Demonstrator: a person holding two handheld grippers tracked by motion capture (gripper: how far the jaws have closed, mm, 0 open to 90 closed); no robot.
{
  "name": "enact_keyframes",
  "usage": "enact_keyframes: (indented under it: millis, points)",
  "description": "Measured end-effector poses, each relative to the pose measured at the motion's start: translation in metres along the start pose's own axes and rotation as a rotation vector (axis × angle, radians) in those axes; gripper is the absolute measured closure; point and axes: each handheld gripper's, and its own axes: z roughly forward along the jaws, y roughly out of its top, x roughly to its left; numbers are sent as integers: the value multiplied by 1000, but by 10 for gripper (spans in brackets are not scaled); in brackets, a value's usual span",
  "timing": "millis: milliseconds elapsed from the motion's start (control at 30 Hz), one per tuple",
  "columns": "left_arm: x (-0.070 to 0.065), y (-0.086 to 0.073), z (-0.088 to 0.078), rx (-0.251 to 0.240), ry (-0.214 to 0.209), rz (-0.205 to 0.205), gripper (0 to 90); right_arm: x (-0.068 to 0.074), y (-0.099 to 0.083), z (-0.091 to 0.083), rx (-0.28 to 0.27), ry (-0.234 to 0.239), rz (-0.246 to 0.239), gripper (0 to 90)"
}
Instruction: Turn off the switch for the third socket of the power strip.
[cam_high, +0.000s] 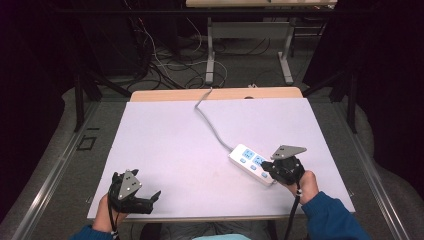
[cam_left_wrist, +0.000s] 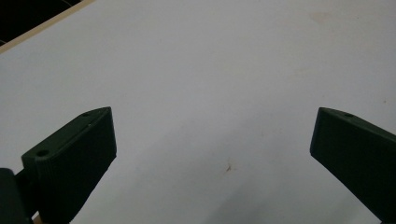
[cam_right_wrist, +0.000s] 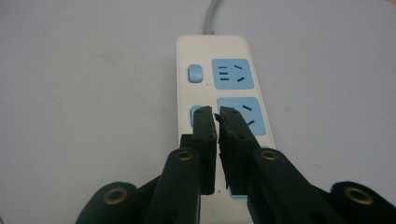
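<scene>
A white power strip (cam_high: 251, 164) (cam_right_wrist: 224, 79) with light-blue sockets and blue switch buttons lies on the right half of the white table top (cam_high: 165, 150). Its grey cord (cam_high: 210, 120) (cam_right_wrist: 211, 16) runs off over the far edge. My right gripper (cam_high: 267, 167) (cam_right_wrist: 215, 114) is shut with nothing between its jaws. Its tips sit over the strip's second switch button (cam_right_wrist: 196, 111), partly hiding it; I cannot tell whether they touch it. Near the front left corner my left gripper (cam_high: 150, 202) (cam_left_wrist: 212, 112) stands open, its jaws wide apart above bare table.
The table's wooden far edge (cam_high: 165, 95) shows beyond the white top. Behind it are the metal legs of another table (cam_high: 210, 55) and loose cables on the floor (cam_high: 165, 65). Dark frame rails flank both sides.
</scene>
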Motion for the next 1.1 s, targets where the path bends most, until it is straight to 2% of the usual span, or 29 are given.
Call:
enact_keyframes:
  millis: [33,67,167,367,400,433,533,767,800,867,1100]
  points:
    - [0,0,0,0,-1,-1,4,1,1,0,-10,-5,17,843]
    - [0,0,0,0,-1,0,4,0,2,-1,0,-3,9,833]
    - [0,0,1,2,-3,0,4,-1,4,-2,-19,-10,11,764]
    - [0,0,1,-2,-2,-2,4,-5,4,-2,-15,-9,40,407]
    - [0,0,1,0,-2,-1,3,-7,4,-2,-13,2,31,358]
    - [0,0,1,0,-2,-3,3,-7,5,-3,-16,-7,33,280]
    - [1,0,0,2,1,0,3,-10,6,-3,-29,-8,31,185]
    - [1,0,0,-4,1,-12,3,-15,6,-11,-61,4,38,75]
    - [2,0,-1,-1,7,-3,3,-15,5,-11,-67,3,41,64]
    - [2,0,-1,-5,0,-19,3,-17,4,-14,-68,4,38,42]
    - [3,0,-1,-9,6,-21,3,-21,-6,-23,-79,-5,48,3]
